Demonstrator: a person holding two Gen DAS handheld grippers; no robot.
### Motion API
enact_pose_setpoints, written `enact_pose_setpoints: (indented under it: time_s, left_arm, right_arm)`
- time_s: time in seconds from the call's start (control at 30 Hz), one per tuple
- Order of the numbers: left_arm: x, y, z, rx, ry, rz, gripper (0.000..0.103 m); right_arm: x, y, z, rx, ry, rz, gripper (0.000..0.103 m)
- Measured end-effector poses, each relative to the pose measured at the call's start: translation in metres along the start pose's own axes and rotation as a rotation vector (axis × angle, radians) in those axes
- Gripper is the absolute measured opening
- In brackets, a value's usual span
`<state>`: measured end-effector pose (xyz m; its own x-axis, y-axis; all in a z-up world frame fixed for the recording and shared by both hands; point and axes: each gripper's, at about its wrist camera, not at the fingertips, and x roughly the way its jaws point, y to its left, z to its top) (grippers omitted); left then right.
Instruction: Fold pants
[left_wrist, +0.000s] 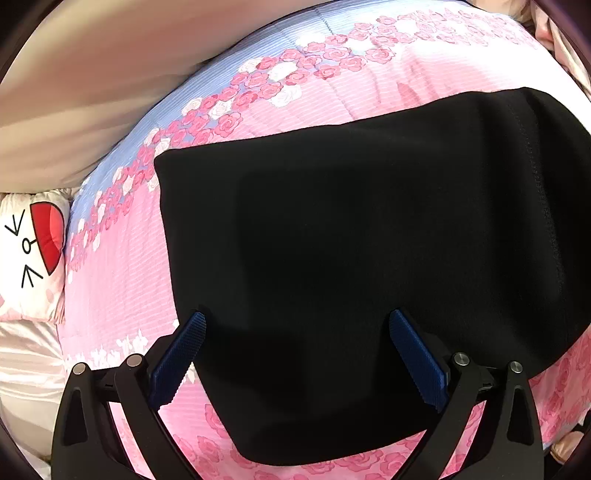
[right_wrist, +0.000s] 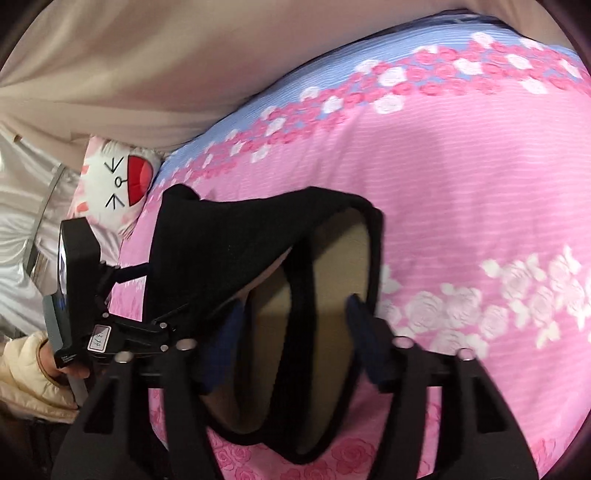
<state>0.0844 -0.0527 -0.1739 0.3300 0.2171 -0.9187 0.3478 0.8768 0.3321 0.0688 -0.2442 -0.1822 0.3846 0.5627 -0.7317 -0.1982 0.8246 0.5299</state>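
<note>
Partly folded, by the look of it: black pants (left_wrist: 369, 258) lying flat on the pink floral bed (left_wrist: 118, 280), waistband end bunched open, left gripper (left_wrist: 295, 354) and right gripper (right_wrist: 295, 332) both spread, grasping nothing.

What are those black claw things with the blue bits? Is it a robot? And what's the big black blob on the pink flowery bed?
No robot: a person holds a grabbing tool in each hand, with a camera on each looking out along its jaws. One picture is from the left gripper, one from the right gripper. The blue bits are grippy pads. The blob is black pants lying on a pink rose bedspread, being folded. Both sets of jaws stand open, holding nothing. The right view shows the pants' tan lining. A cat-face pillow sits nearby.
</note>
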Motion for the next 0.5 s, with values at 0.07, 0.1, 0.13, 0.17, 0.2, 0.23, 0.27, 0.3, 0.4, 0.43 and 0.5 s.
enact_pose_setpoints:
  time_s: [0.07, 0.1, 0.13, 0.17, 0.2, 0.23, 0.27, 0.3, 0.4, 0.43, 0.5]
  left_arm:
    - [0.0, 0.001, 0.0, -0.004, 0.001, -0.006, 0.098]
    - [0.0, 0.002, 0.0, -0.005, 0.001, -0.008, 0.098]
    - [0.001, 0.003, 0.0, -0.005, 0.002, -0.009, 0.098]
    - [0.0, 0.003, 0.0, -0.005, 0.002, -0.01, 0.098]
    - [0.0, 0.003, 0.0, -0.005, 0.002, -0.01, 0.098]
    - [0.0, 0.004, 0.0, -0.006, 0.001, -0.012, 0.098]
    - [0.0, 0.004, -0.001, -0.007, 0.0, -0.014, 0.098]
    - [0.0, 0.004, -0.001, -0.007, -0.001, -0.015, 0.098]
    - [0.0, 0.004, -0.001, -0.002, 0.0, -0.007, 0.098]
    - [0.0, 0.004, -0.001, 0.0, -0.001, -0.006, 0.098]
    - [0.001, 0.003, -0.001, -0.001, -0.002, -0.006, 0.098]
  right_arm:
    - [0.006, 0.006, 0.003, -0.04, 0.01, -0.004, 0.059]
    - [0.005, 0.009, 0.005, -0.073, 0.01, -0.01, 0.048]
    - [0.004, 0.012, 0.006, -0.092, 0.013, -0.009, 0.037]
    - [0.002, 0.015, 0.007, -0.105, 0.012, -0.013, 0.035]
    - [0.002, 0.013, 0.007, -0.108, 0.017, -0.022, 0.03]
    - [0.006, 0.009, 0.008, -0.101, 0.041, -0.036, 0.028]
    - [0.009, 0.005, 0.008, -0.09, 0.055, -0.042, 0.024]
    - [0.012, 0.0, 0.008, -0.065, 0.067, -0.029, 0.023]
    - [0.014, 0.009, 0.011, -0.082, 0.09, -0.018, 0.028]
    - [0.019, 0.012, 0.011, -0.091, 0.107, -0.012, 0.029]
    - [0.025, 0.021, 0.01, -0.121, 0.112, -0.053, 0.027]
